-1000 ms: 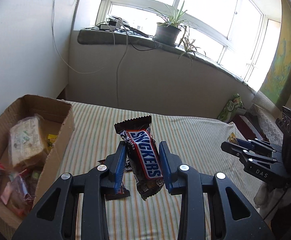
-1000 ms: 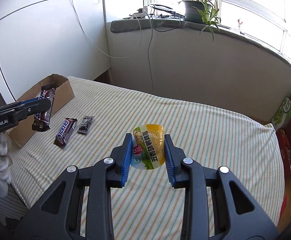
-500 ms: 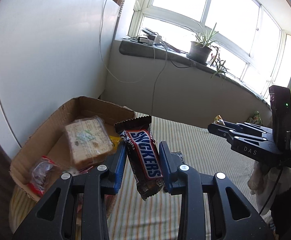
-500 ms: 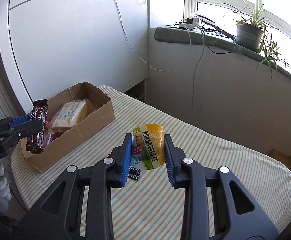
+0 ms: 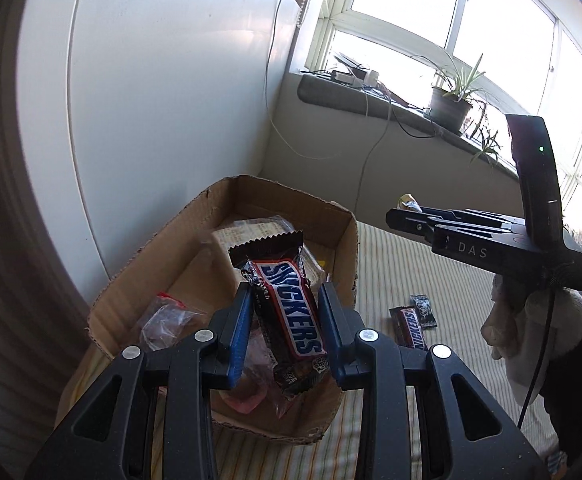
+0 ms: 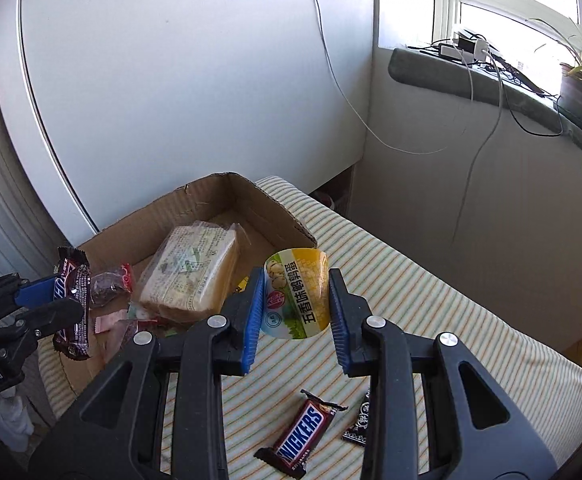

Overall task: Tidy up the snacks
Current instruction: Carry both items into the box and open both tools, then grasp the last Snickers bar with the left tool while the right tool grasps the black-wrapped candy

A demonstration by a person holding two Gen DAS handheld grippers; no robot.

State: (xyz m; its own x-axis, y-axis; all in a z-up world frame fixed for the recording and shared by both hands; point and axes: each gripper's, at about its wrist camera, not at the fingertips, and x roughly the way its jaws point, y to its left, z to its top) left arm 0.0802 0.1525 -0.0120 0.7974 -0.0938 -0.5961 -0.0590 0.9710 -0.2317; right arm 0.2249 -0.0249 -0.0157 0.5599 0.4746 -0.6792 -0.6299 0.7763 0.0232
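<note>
My left gripper (image 5: 283, 336) is shut on a Snickers bar (image 5: 287, 312), held upright over the near end of the open cardboard box (image 5: 159, 248). From the right wrist view the same gripper (image 6: 57, 300) and bar (image 6: 75, 300) hang at the box's left corner. My right gripper (image 6: 294, 312) is shut on a yellow-green snack pouch (image 6: 296, 296), just right of the cardboard box (image 6: 275, 208) and above the striped cloth. In the left wrist view the right gripper (image 5: 407, 216) reaches in from the right with the pouch tip (image 5: 408, 201) showing.
The box holds a wrapped bread pack (image 6: 191, 268) and several small packets (image 5: 163, 316). A second Snickers bar (image 6: 301, 434) and a small dark packet (image 6: 361, 424) lie on the striped cloth (image 6: 451, 308). A white cabinet wall stands behind the box; a potted plant (image 5: 451, 108) sits on the sill.
Both grippers have swung left toward the box with their snacks still gripped. The left one now hangs over the box; the right one has come up beside the box's right wall.
</note>
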